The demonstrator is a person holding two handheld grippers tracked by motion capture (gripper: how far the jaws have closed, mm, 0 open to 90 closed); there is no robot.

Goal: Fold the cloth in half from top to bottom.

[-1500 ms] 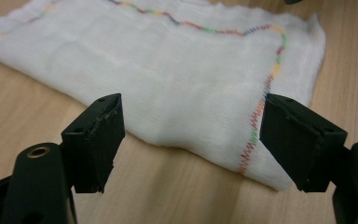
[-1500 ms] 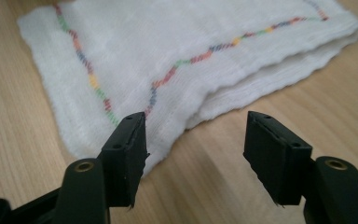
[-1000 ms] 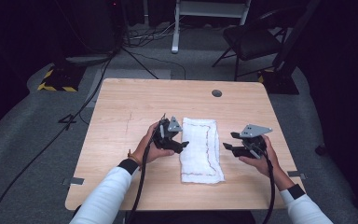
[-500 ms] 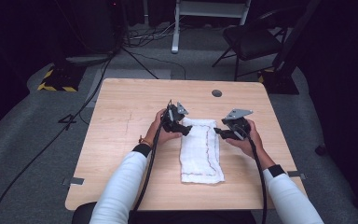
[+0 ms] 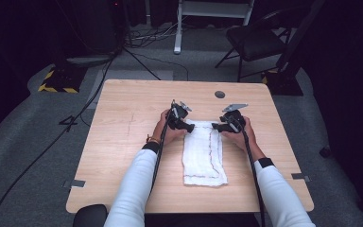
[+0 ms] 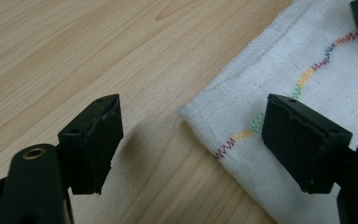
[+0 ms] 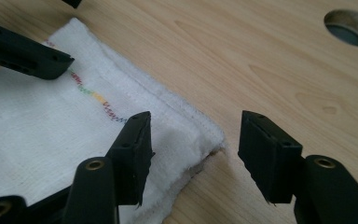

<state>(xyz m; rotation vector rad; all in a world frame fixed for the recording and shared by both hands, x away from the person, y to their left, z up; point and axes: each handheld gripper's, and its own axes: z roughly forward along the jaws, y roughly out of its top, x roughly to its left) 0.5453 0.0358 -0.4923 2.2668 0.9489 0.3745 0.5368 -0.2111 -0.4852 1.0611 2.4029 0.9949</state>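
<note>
- Centrally, a folded white cloth is being shown lying flat on the wooden table, with its long side running from near to far and its far short edge lying between the two grippers.
- Bare wood is being left open on the left and right of the cloth and along the far side, where a round cable hole is being seen well apart from the cloth.
- Beyond the far table edge, grey carpet is being shown, with a dark chair at far right, a white stand at far centre and black cables trailing at far left.
- At the far left corner of the cloth, the left gripper is being held low with its jaws apart; the corner is lying between them, one jaw being over bare wood and the other over the cloth's multicoloured zigzag stitching, and nothing is being clamped.
- At the far right corner, the right gripper is likewise being held with its jaws apart, astride the hemmed corner, one over the cloth and one over bare wood; no pressing on the fabric is being seen.
</note>
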